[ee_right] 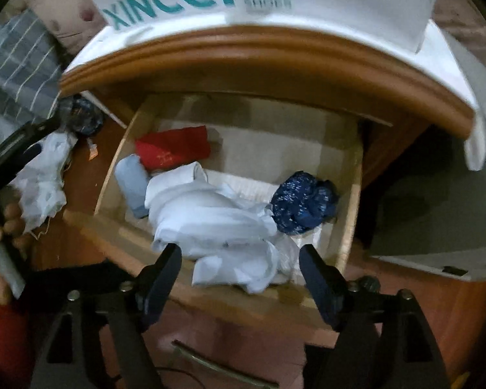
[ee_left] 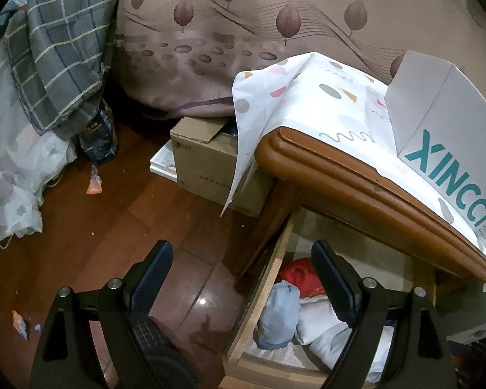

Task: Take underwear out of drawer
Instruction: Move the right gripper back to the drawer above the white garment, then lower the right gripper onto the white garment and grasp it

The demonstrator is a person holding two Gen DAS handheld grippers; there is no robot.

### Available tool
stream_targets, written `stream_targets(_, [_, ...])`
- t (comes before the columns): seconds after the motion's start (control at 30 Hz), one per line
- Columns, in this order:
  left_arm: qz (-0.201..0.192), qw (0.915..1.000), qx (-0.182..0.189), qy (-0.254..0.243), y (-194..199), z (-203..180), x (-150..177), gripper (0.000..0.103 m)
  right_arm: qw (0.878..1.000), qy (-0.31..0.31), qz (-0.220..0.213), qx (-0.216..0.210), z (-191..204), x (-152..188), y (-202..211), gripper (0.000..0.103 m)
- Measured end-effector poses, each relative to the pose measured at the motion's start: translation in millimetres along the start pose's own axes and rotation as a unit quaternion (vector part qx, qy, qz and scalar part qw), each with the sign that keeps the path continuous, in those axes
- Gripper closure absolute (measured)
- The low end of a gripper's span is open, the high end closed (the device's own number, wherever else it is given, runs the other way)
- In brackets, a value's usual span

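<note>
The wooden drawer (ee_right: 350, 201) is pulled open under the nightstand top. Inside lie a red folded garment (ee_right: 175, 149), a light blue roll (ee_right: 133, 181), a pile of white garments (ee_right: 217, 220) and a dark blue patterned bundle (ee_right: 301, 201). My right gripper (ee_right: 239, 253) is open and empty, just above the drawer's front edge over the white pile. My left gripper (ee_left: 243, 253) is open and empty, to the left of the drawer's side wall (ee_left: 259, 298). The red garment (ee_left: 298, 272) and blue roll (ee_left: 278, 314) show there too.
A white XINCCI box (ee_left: 444, 136) stands on the cloth-covered nightstand top (ee_left: 356, 178). A cardboard box (ee_left: 207, 165) sits on the wooden floor beside it. Bedding (ee_left: 48, 64) hangs at the left. A lower drawer handle (ee_right: 217, 366) shows below.
</note>
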State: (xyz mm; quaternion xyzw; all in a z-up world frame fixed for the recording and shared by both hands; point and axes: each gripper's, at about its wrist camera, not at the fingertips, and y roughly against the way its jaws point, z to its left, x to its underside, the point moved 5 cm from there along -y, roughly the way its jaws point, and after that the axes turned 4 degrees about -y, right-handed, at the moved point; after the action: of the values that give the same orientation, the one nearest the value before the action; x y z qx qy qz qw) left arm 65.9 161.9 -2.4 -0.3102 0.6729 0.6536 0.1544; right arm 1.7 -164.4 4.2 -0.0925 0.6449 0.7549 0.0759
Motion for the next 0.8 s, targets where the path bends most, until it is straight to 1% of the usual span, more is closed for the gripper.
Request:
stream_targets(0.17, [0.005,0.9999,0.0,0.014,0,7,1,0.018,0.997,-0.064,0.028,-0.013,-3,-4,-30,0.023])
stream_targets(0.3, [0.007,0.9997,0.002,0.023,0,11,1,0.018,0.992,-0.112,0.051,-0.012,-9,-5,-49,0.022])
stream_targets(0.47, [0.007,0.9998,0.003,0.021,1,11,2,0.018,0.982,-0.173,0.078,-0.026,-11,-6,-68,0.021])
stream_targets(0.53, [0.008,0.9997,0.004,0.021,1,11,2,0.018,0.977,-0.19,0.09,-0.02,-11,-5,-80,0.02])
stream_targets(0.6, [0.009,0.9997,0.006,0.021,1,12,3,0.018,0.972,-0.209,0.104,-0.025,-9,-4,-91,0.02])
stream_targets(0.67, [0.009,0.9997,0.007,0.022,1,12,2,0.018,0.964,-0.234,0.121,-0.029,-7,-4,-102,0.016])
stream_targets(0.8, [0.013,0.9995,0.012,0.026,1,11,3,0.018,0.956,-0.255,0.141,-0.025,-2,-9,-118,0.013])
